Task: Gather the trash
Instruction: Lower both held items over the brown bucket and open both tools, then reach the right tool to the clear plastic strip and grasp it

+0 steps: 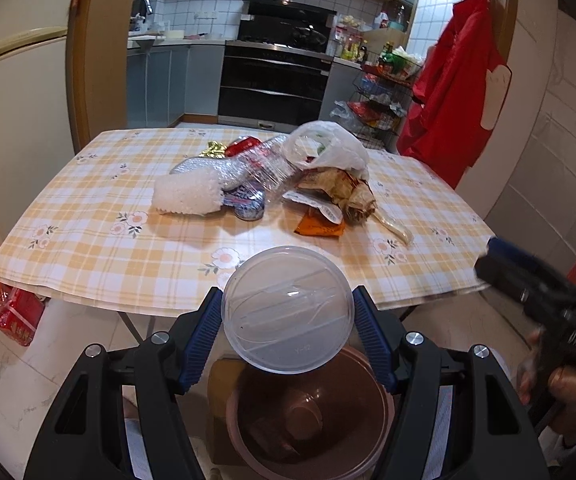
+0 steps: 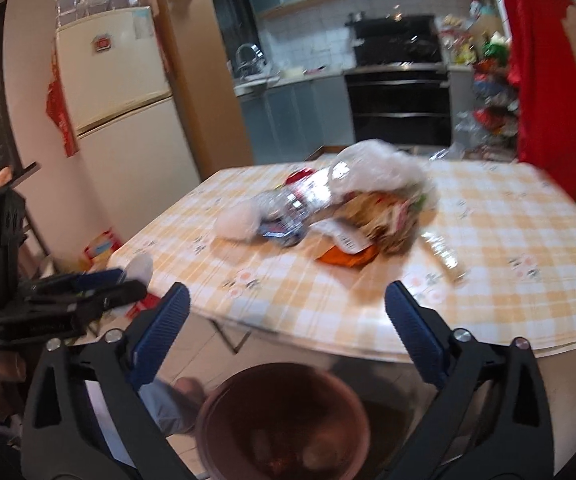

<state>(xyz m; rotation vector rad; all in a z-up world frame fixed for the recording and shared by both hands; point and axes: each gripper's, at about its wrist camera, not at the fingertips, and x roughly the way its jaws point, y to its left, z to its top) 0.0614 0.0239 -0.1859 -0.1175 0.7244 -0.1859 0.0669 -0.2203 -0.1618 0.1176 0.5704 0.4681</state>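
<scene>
My left gripper [image 1: 288, 312] is shut on a clear round plastic lid [image 1: 288, 308], held above a brown bin [image 1: 308, 416] on the floor before the table. My right gripper [image 2: 285, 316] stands open and empty over the same brown bin [image 2: 283, 420]. A heap of trash lies on the checked table: a white foam piece [image 1: 187, 196], a crushed can [image 1: 247, 204], a clear plastic bottle [image 1: 265, 168], a white plastic bag [image 1: 328, 148], crumpled brown paper [image 1: 340, 192] and an orange wrapper [image 1: 320, 228]. The left gripper [image 2: 99, 284] also shows at the left of the right wrist view.
The table [image 1: 87, 248] has a yellow checked cloth and folding legs. A fridge [image 2: 119, 112] stands at the left, an oven [image 1: 275, 84] behind, a wire rack [image 1: 380, 96] and a red garment [image 1: 452, 92] at the right. Red packages [image 1: 15, 316] lie on the floor.
</scene>
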